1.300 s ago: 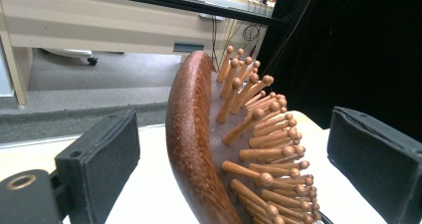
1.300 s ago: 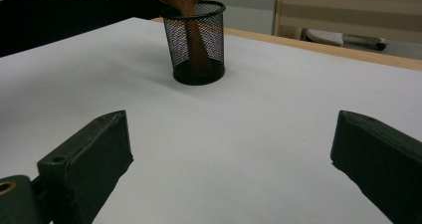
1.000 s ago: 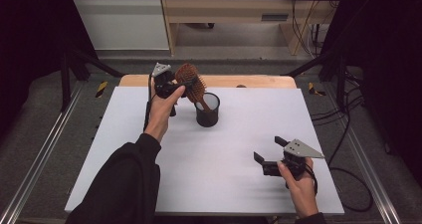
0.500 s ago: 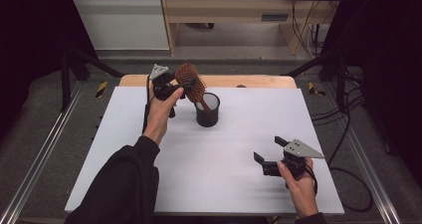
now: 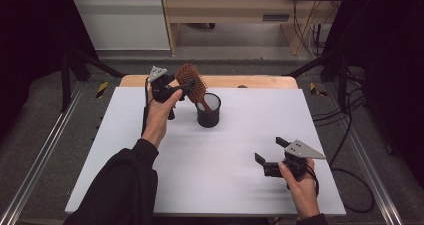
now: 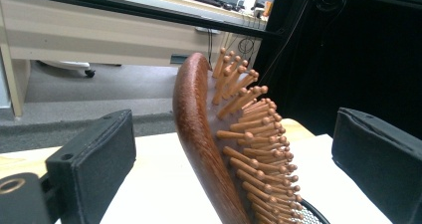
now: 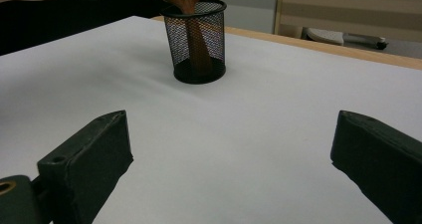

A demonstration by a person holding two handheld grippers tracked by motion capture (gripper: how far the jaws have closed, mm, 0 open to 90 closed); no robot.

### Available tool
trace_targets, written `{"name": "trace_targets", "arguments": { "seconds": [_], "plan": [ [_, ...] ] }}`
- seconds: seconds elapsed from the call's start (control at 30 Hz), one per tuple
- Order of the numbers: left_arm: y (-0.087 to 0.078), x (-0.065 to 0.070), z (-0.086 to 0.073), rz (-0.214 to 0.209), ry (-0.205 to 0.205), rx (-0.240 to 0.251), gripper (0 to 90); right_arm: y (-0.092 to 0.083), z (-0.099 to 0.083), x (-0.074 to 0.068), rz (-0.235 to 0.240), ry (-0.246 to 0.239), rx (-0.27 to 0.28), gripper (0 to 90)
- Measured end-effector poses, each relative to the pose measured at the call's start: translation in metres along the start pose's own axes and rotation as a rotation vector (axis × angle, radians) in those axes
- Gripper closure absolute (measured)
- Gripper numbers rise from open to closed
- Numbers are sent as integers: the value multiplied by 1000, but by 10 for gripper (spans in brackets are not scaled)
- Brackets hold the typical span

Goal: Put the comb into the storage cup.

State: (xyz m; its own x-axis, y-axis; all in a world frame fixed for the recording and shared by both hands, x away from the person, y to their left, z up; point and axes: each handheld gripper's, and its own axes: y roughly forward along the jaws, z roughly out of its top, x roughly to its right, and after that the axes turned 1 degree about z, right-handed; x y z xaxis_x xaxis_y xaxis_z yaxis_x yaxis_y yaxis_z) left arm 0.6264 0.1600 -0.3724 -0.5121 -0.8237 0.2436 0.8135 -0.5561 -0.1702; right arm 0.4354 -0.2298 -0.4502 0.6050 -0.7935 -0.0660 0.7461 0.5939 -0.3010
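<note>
Hairbrush [image 5: 191, 80]: handle down in the black mesh cup [image 5: 208, 110] at the desk's [image 5: 150, 185] far side, head leaning out over the rim, so it props itself.
Left tongs [image 5: 184, 87]: jaws spread wide either side of the brush head, gripping nothing.
Right tongs [image 5: 270, 155]: wide open, empty, parked near the front edge.
Change: left hand a touch lower than half a second ago; brush and cup unmoved.
</note>
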Motion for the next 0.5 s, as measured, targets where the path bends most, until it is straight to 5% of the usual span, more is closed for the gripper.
{"name": "trace_targets", "arguments": {
  "seconds": [0.5],
  "plan": [
    [-13,2,-6,9,11,14,40,1,0,-2,6,-2,-4,28]
  ]
}}
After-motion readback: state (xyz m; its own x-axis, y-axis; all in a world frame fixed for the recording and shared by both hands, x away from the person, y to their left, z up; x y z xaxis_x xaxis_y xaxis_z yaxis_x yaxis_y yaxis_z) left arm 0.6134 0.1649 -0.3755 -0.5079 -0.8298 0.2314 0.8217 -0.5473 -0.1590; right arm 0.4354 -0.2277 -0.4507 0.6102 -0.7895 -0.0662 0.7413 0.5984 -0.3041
